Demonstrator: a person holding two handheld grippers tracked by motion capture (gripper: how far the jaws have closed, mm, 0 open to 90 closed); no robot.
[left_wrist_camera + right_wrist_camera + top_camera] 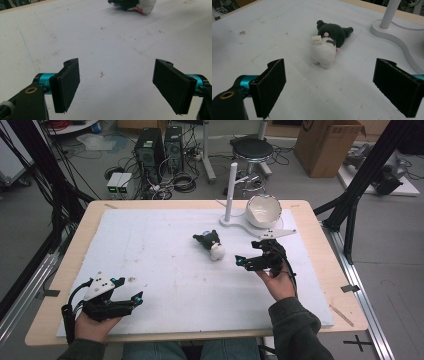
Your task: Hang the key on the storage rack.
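High view shows a small plush toy lying on its side near the middle of the white tabletop. It has a dark head and a white body. The right gripper is just beside the toy and points at it, with its jaws spread wide and nothing between them. The left gripper rests far from the toy, near the front edge, and its jaws are spread wide and empty too.

I think the right gripper is about to grab the toy. The toy is soft and round, so it could roll or slide away if one jaw bumps it first. The jaws could also catch only the little white tag, and then the toy might slip out when lifted.

Behind the toy stands a white stand with a tall post and a flat base. A white bowl sits on that base. They are near, so a push too far forward could shove the toy against the base. Nothing lies between the right gripper and the toy.
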